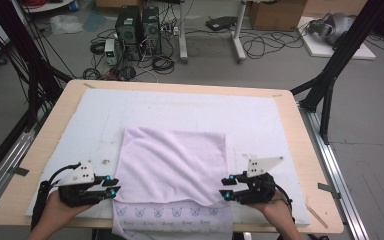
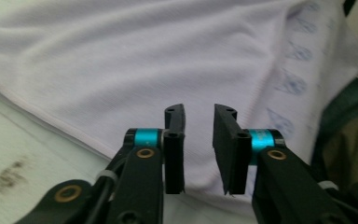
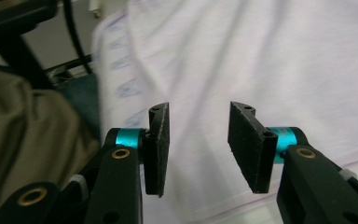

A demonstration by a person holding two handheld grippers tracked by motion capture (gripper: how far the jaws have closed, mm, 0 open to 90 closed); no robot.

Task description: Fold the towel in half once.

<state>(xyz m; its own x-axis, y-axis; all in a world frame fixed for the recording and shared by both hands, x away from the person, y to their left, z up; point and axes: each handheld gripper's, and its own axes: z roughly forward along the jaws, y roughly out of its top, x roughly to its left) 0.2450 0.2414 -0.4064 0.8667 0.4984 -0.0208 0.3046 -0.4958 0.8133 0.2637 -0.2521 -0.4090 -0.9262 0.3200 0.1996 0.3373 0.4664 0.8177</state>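
towel [image 1: 172,162]: pale lilac, lying on the white mat [image 1: 190,107] at table centre-near; near hem with printed row is hung over the near table edge.
fold state: one fold judged done – upper layer is seen lying over the lower, its near edge stopped short of the printed hem; far edge looks doubled, corners roughly matched.
surface: mostly flat; a few soft creases seen across the top layer.
L gripper [image 1: 111,189]: just beside the towel's near-left edge; jaws parted w/ a narrow gap, nothing pinched; in the left gripper view only cloth is seen beyond the pads, none between them.
R gripper [image 1: 227,188]: just beside the near-right edge; jaws spread wider, nothing held; in the right gripper view cloth is seen past the pads [image 3: 246,142], not between.
done: first fold laid and let go, as judged.
left: hanging hem not yet tucked; a second fold (side to side or near to far) prob. needed; edges to be re-gripped; smoothing maybe.
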